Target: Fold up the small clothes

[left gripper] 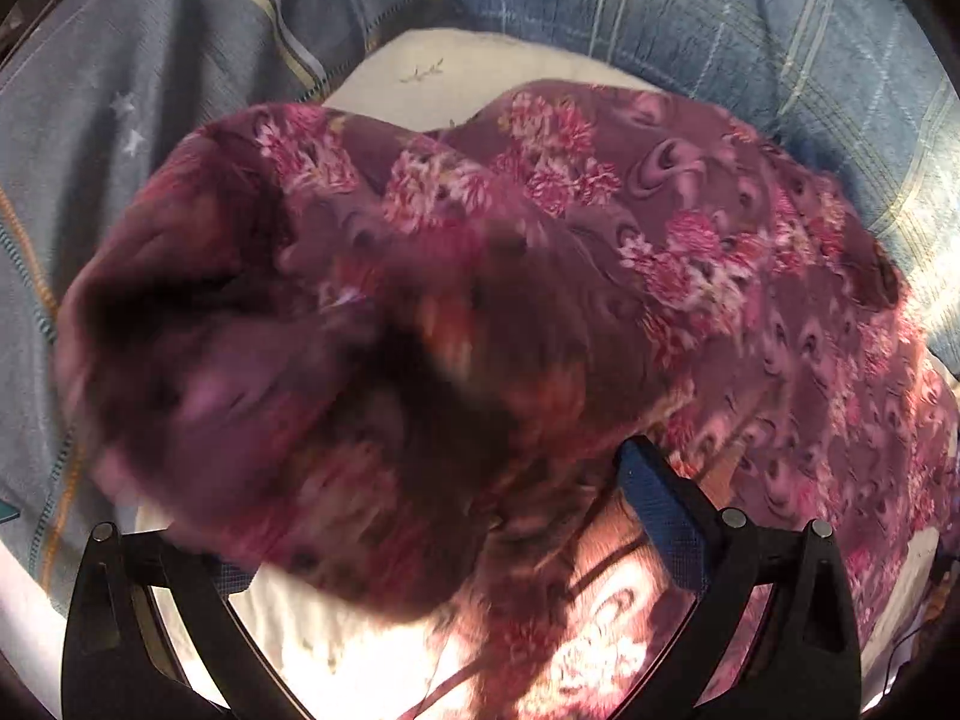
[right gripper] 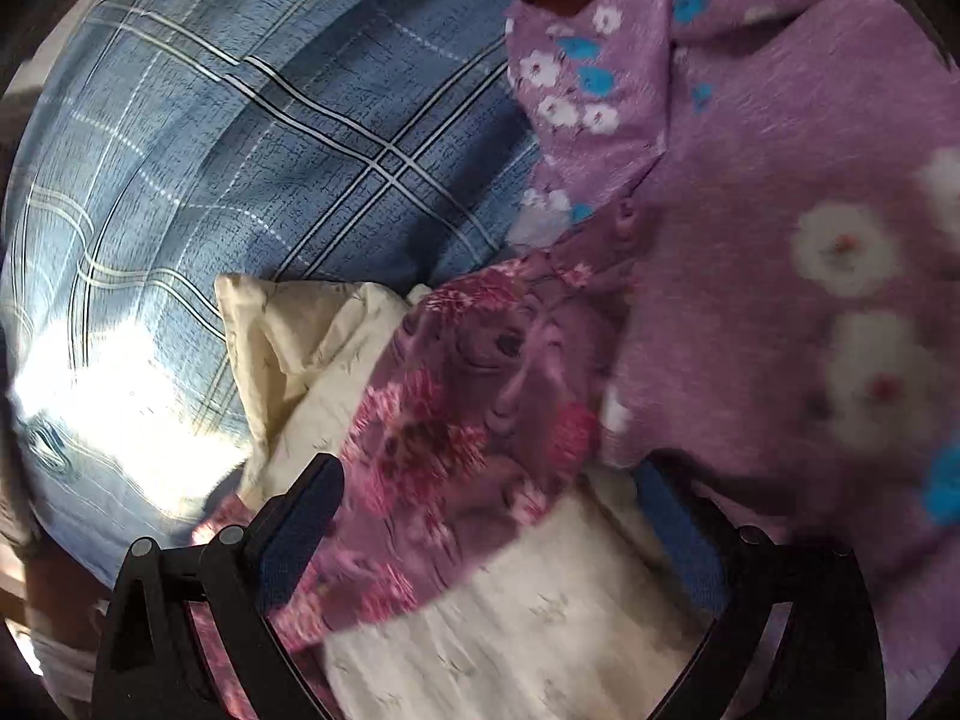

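A maroon garment with pink flowers (left gripper: 540, 276) lies bunched on a cream cloth (left gripper: 456, 78). A blurred fold of it hangs right in front of my left gripper (left gripper: 444, 510), whose jaws stand wide apart; its left finger is partly covered by the fabric. In the right wrist view the same garment (right gripper: 456, 432) lies across the cream cloth (right gripper: 540, 618) between the wide-apart fingers of my right gripper (right gripper: 486, 498). Neither gripper visibly pinches the fabric.
A blue checked bedsheet (right gripper: 270, 150) spreads around the cream cloth and also shows in the left wrist view (left gripper: 720, 30). A person's lilac flowered clothing (right gripper: 780, 240) fills the right side. A grey-blue striped cloth (left gripper: 150, 90) lies at far left.
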Motion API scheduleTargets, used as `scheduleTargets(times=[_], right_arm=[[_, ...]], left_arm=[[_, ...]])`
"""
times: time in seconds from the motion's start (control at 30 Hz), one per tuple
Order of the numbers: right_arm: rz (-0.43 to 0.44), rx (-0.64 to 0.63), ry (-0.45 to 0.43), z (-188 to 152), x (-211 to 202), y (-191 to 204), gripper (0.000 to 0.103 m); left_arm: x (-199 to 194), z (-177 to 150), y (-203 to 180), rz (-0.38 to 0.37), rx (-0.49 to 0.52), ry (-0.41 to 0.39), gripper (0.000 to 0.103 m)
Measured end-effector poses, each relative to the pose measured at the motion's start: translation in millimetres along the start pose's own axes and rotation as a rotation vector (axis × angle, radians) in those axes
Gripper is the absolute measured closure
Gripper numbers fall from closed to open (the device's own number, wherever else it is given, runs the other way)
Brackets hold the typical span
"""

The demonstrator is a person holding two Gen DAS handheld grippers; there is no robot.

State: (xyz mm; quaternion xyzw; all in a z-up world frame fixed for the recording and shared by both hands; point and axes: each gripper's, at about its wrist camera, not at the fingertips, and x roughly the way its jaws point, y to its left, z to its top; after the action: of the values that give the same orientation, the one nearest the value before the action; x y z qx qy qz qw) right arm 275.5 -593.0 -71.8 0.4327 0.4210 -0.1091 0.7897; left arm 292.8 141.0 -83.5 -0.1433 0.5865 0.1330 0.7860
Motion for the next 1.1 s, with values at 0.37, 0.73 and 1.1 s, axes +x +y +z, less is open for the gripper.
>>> scheduleTargets(times=[0.37, 0.73, 1.1], right_arm=[[-0.208, -0.042, -0.279, 30.5, -64.5, -7.4, 0.102], [-0.146, -0.160, -0.257, 22.9, -95.6, -2.8, 0.052], [-0.339, -0.287, -0.152, 65.0, -42.3, 35.0, 0.016]], left_arm=[[12.0, 20.8, 1.6, 0.064, -0.037, -0.018, 0.000], [-62.9, -12.3, -2.7, -0.106, 0.062, -0.111, 0.001], [-2.9, 4.4, -23.5, -0.021, 0.044, -0.008, 0.001]])
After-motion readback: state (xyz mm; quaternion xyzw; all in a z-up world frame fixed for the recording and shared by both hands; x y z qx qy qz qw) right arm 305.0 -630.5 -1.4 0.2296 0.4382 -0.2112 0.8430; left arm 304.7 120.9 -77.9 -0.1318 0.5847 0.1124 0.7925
